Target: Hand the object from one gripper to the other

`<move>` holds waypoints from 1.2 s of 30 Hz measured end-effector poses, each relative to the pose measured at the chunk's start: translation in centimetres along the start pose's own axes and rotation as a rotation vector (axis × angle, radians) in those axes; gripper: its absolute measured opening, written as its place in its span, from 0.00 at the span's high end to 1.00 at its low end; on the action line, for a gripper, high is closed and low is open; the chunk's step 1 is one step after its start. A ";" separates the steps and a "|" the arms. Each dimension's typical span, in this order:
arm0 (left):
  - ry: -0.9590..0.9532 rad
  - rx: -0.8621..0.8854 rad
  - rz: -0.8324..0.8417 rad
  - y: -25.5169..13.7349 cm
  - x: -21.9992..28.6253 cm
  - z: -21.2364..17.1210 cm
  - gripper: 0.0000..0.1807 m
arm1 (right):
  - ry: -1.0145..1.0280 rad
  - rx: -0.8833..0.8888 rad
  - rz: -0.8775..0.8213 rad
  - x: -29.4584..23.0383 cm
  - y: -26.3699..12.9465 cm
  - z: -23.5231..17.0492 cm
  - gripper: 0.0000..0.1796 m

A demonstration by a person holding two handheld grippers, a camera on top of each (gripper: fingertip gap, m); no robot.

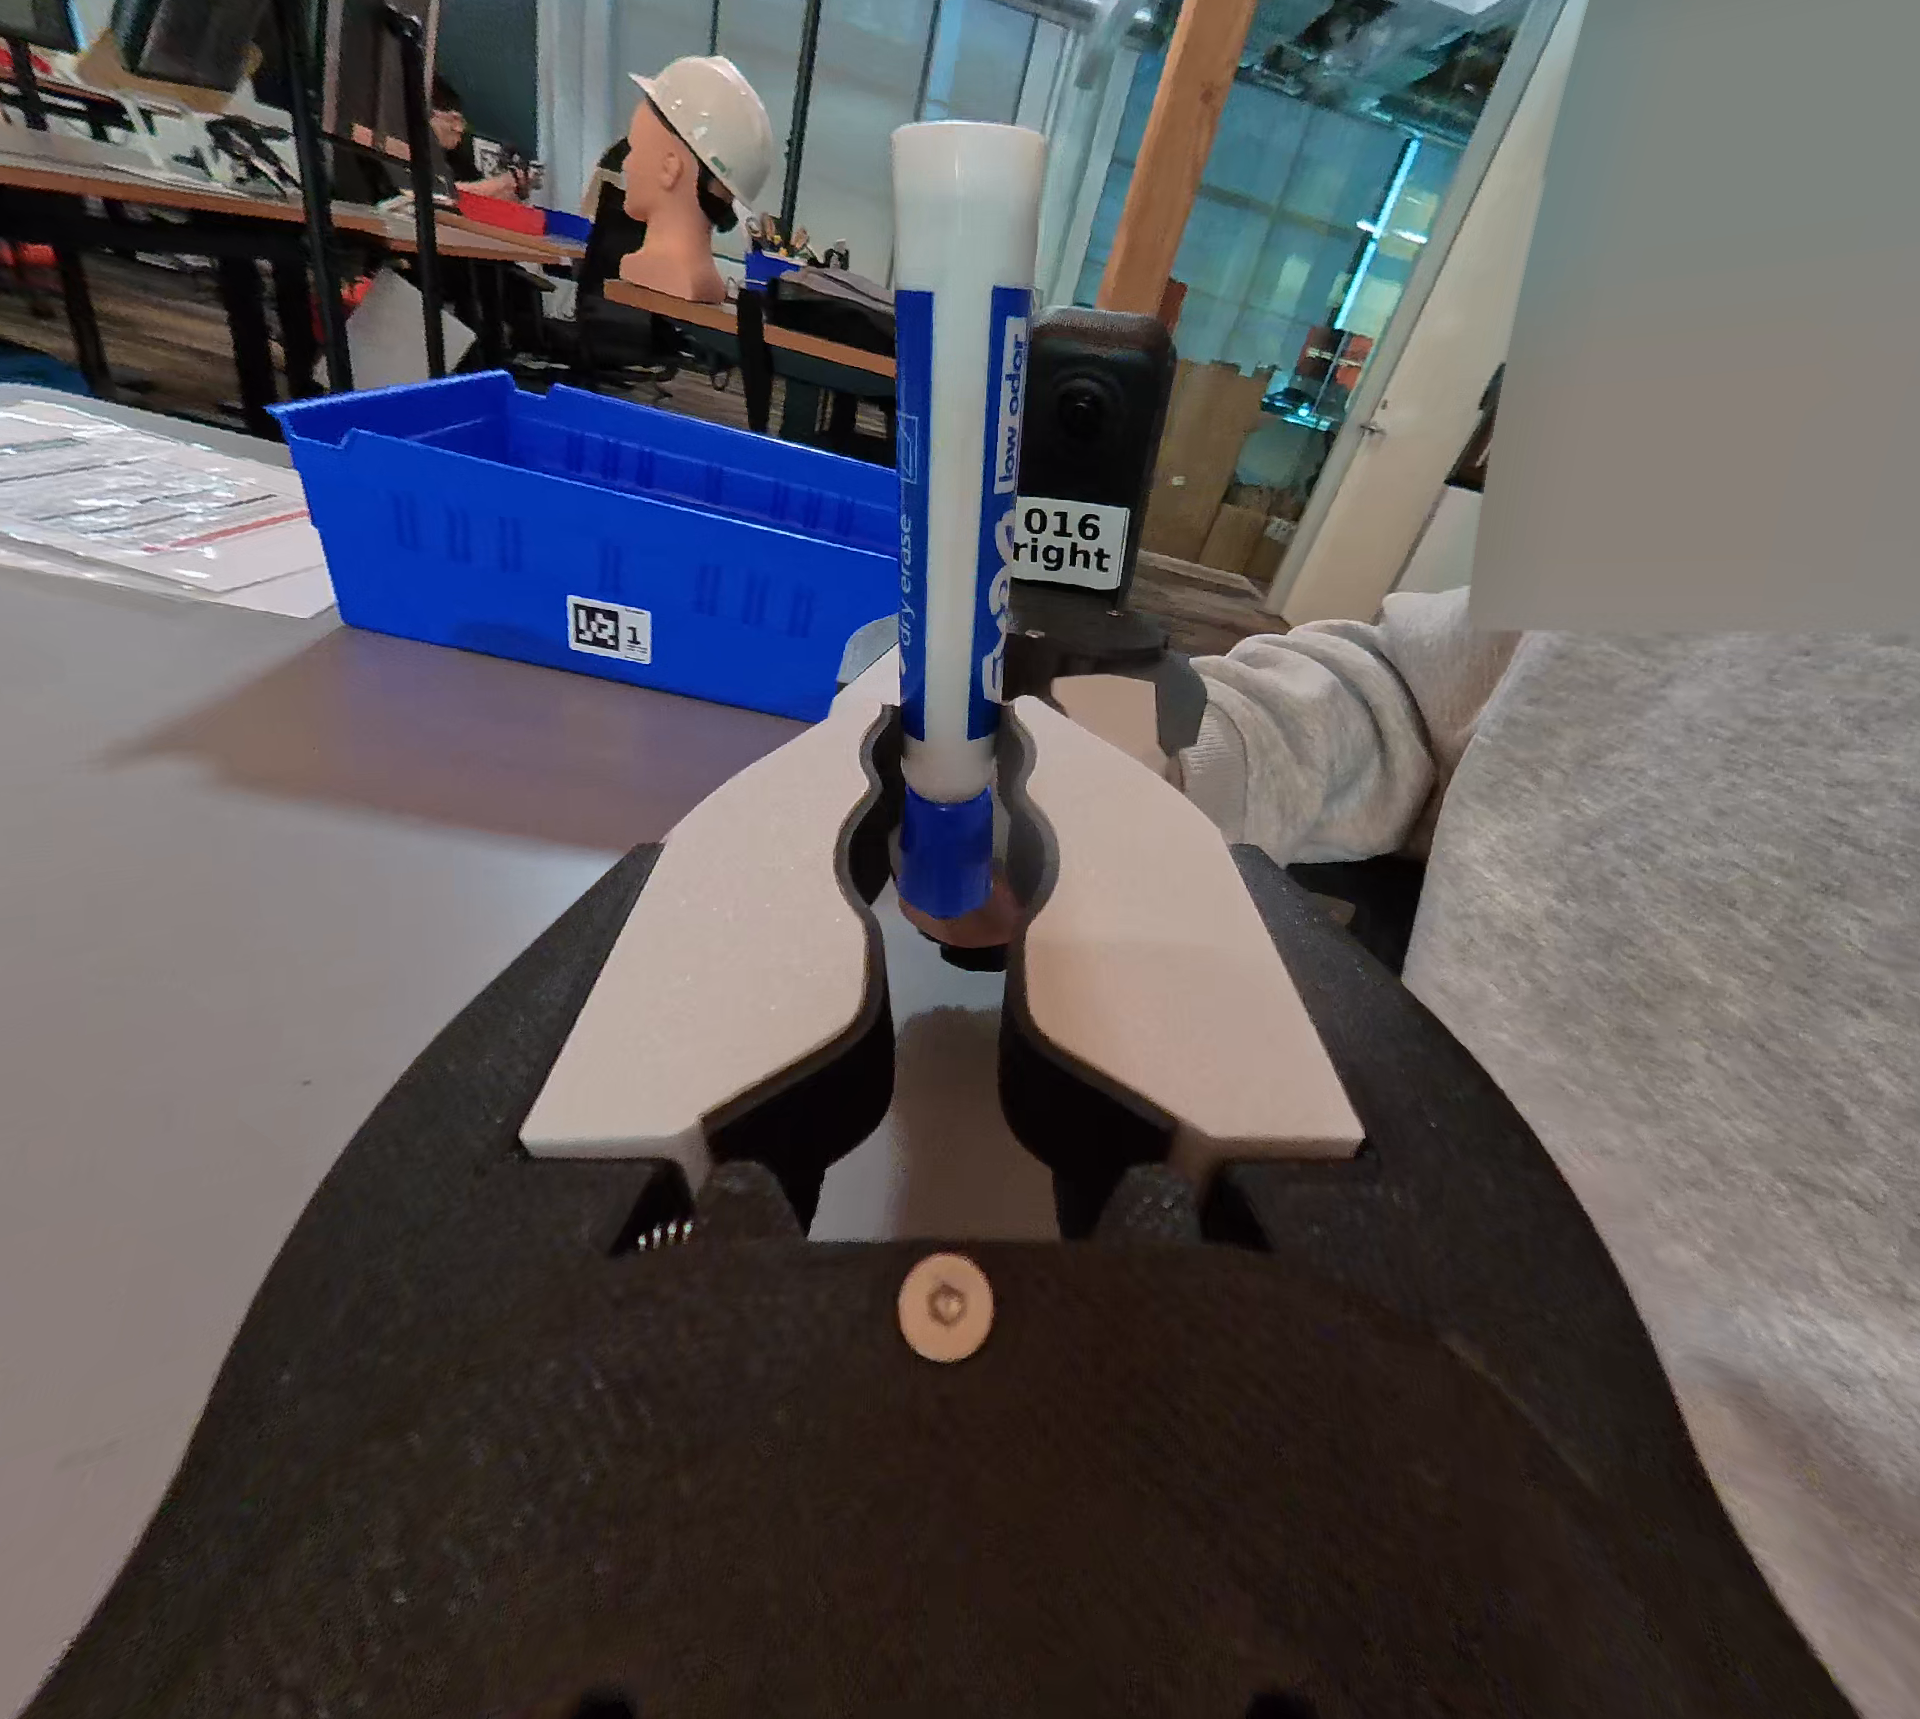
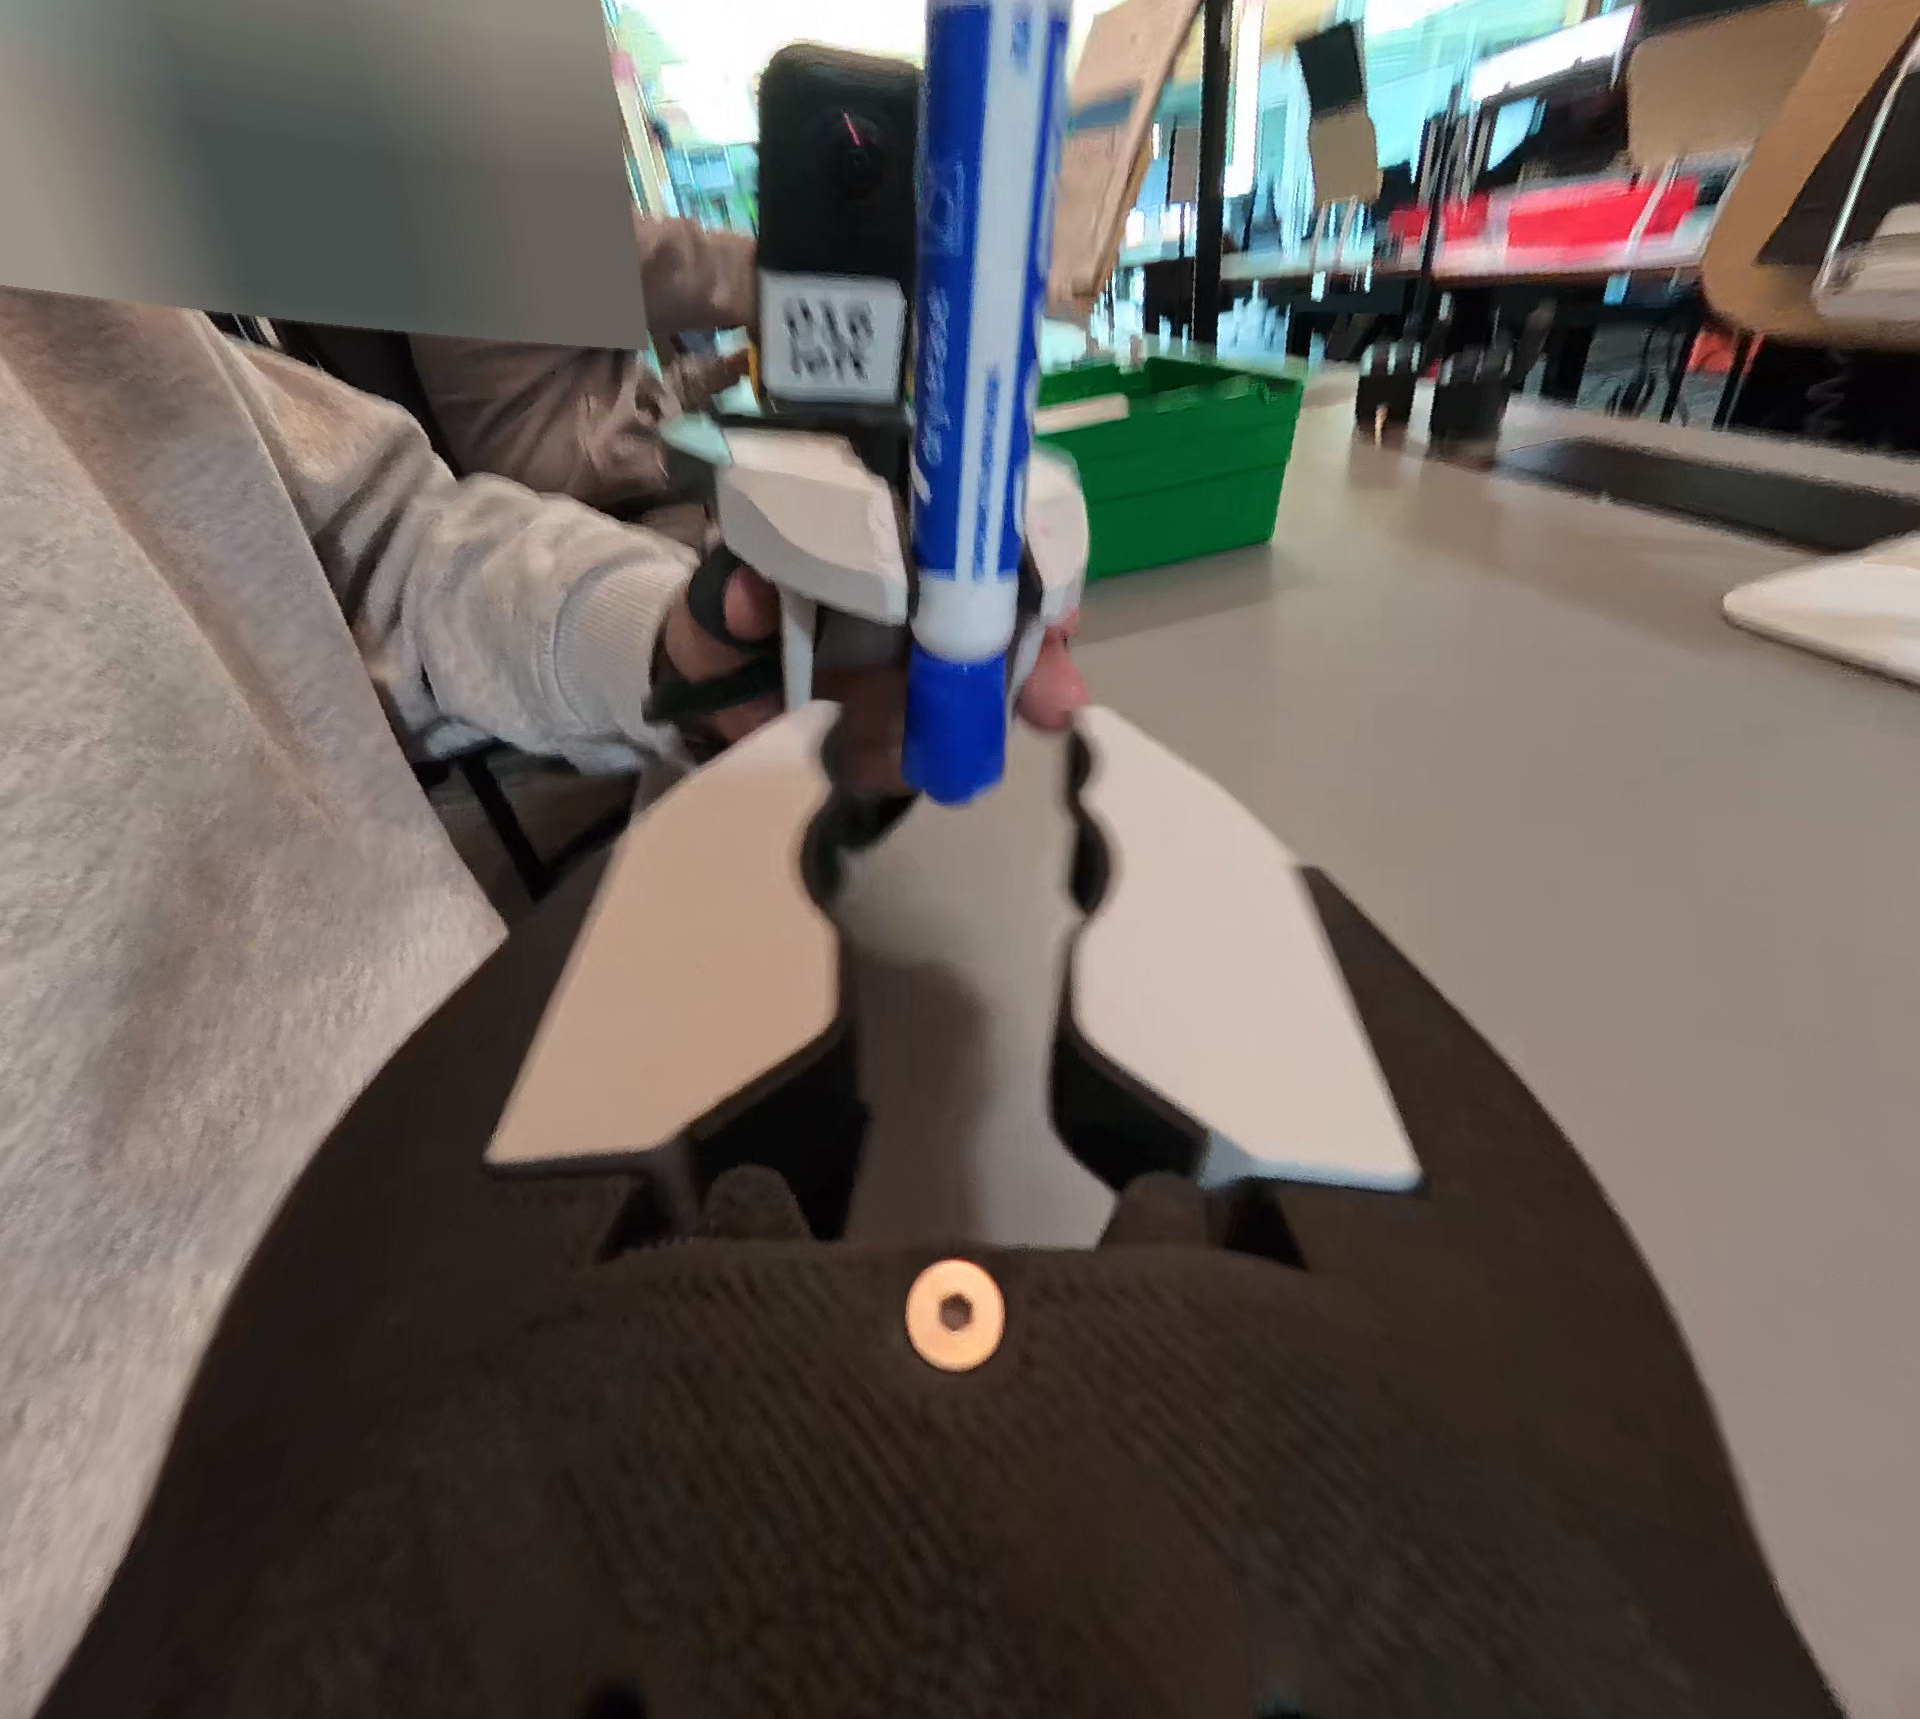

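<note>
A white dry-erase marker with blue label and blue cap (image 1: 961, 422) stands upright, cap end down. My left gripper (image 1: 951, 724) is shut on it just above the cap. In the right wrist view the marker (image 2: 982, 319) is held by the left gripper's white fingers (image 2: 821, 526). My right gripper (image 2: 956, 719) is open and empty, facing the left one. Its fingertips sit on either side of the blue cap, apart from it. Its camera (image 1: 1091, 412) shows just behind the marker in the left wrist view.
A blue bin (image 1: 582, 516) stands on the grey table (image 1: 208, 838) behind the grippers, with a paper sheet (image 1: 135, 495) to its left. A green bin (image 2: 1174, 464) stands farther along the table. A person's grey sleeve (image 1: 1309, 734) is close on the right. Both grippers' tips are close together, under 4 cm apart.
</note>
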State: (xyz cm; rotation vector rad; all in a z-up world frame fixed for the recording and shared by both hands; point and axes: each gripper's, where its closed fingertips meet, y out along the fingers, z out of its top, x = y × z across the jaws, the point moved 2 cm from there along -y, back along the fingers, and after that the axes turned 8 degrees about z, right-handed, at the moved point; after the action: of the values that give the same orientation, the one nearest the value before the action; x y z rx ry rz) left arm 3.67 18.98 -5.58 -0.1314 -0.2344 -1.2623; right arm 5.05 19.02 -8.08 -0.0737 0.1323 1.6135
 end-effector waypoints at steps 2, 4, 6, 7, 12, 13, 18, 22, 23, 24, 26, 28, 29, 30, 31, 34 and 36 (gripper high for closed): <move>0.028 0.001 0.028 -0.1 -0.3 0.2 0.91 | 0.017 -0.063 -0.015 0.6 -0.2 -0.8 0.70; 0.053 -0.010 0.059 -0.3 -0.9 0.1 0.90 | 0.021 -0.071 -0.048 1.3 -0.7 -0.8 0.71; 0.074 -0.023 0.079 -0.4 -1.4 -0.2 0.90 | 0.036 -0.031 -0.077 2.0 -1.5 -0.2 0.74; 0.076 -0.031 0.084 -0.3 -1.6 -0.5 0.91 | 0.051 -0.006 -0.088 2.3 -1.9 0.3 0.76; 0.063 -0.075 0.075 0.0 -1.9 -2.2 0.91 | 0.039 0.096 -0.117 2.5 -3.4 2.4 0.81; 0.066 -0.084 0.072 0.1 -1.9 -2.5 0.91 | 0.024 0.101 -0.121 2.3 -3.5 2.7 0.81; 0.055 -0.113 0.042 0.5 -1.4 -3.6 0.91 | -0.049 0.099 -0.119 1.3 -3.1 3.6 0.82; 0.059 -0.131 0.023 0.8 -0.9 -4.2 0.91 | -0.091 0.103 -0.116 0.5 -2.8 4.2 0.83; 0.060 -0.134 0.018 0.9 -0.8 -4.3 0.91 | -0.098 0.106 -0.116 0.3 -2.8 4.4 0.83; 0.061 -0.139 0.013 0.9 -0.7 -4.5 0.90 | -0.101 0.108 -0.116 0.2 -2.8 4.6 0.83; 0.058 -0.149 0.000 1.1 -0.5 -4.8 0.91 | -0.098 0.101 -0.131 0.3 -2.7 4.7 0.85; 0.045 -0.160 -0.013 1.2 -0.3 -5.3 0.90 | -0.102 0.093 -0.143 0.4 -2.7 4.6 0.86; 0.041 -0.163 -0.018 1.3 -0.2 -5.4 0.91 | -0.104 0.092 -0.145 0.4 -2.7 4.6 0.87; 0.038 -0.164 -0.023 1.3 -0.2 -5.4 0.91 | -0.104 0.090 -0.146 0.4 -2.7 4.6 0.89; 0.039 -0.162 -0.022 1.3 -0.2 -5.4 0.91 | -0.104 0.090 -0.145 0.4 -2.7 4.6 0.89; 0.037 -0.158 -0.019 1.3 -0.2 -5.3 0.91 | -0.097 0.088 -0.142 0.4 -2.7 4.6 0.89; 0.033 -0.157 -0.018 1.3 -0.2 -5.3 0.90 | -0.094 0.089 -0.142 0.4 -2.7 4.6 0.89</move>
State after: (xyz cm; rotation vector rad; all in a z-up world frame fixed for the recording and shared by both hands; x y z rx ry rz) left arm 5.36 18.39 -10.74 -0.2432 -0.1077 -1.2990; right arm 7.88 20.10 -3.63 0.0596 0.1233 1.4651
